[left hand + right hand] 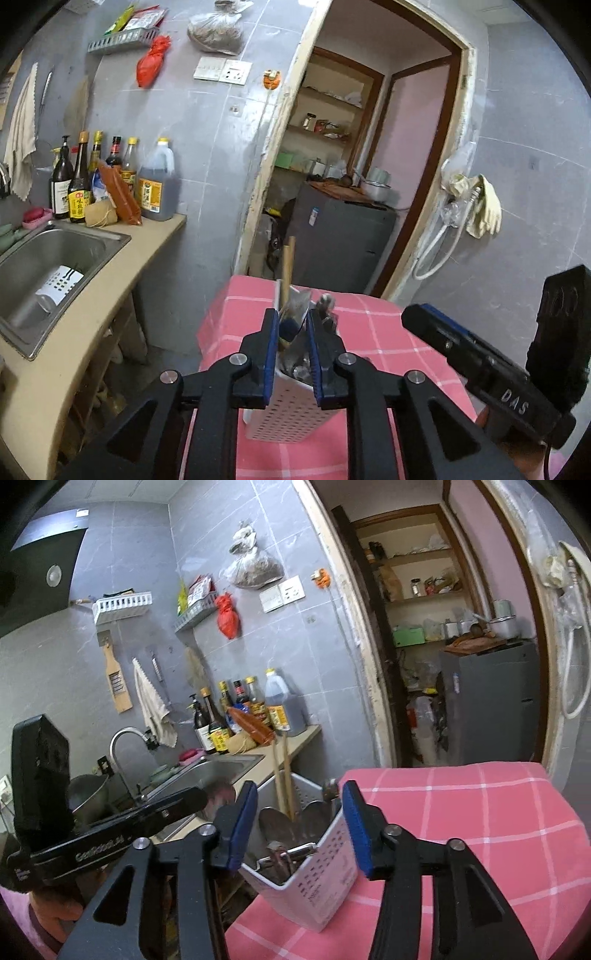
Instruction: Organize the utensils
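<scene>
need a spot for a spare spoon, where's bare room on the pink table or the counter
Free: pink tablecloth right of the white utensil caddy, out to its far edge. Crowded: the counter by the sink, packed with bottles.

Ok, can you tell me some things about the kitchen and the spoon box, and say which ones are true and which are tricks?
1. The white utensil holder stands on a pink checked tablecloth. True.
2. Wooden chopsticks stick up out of the holder. True.
3. The sink is empty. False: another white perforated holder lies inside it.
4. The bag hanging on the tiled wall is blue. False: the bag is red.
5. Bottles stand on the counter beside the sink. True.
6. The right gripper is clamped shut on the holder. False: its jaws stand apart, not pressing on it.
</scene>
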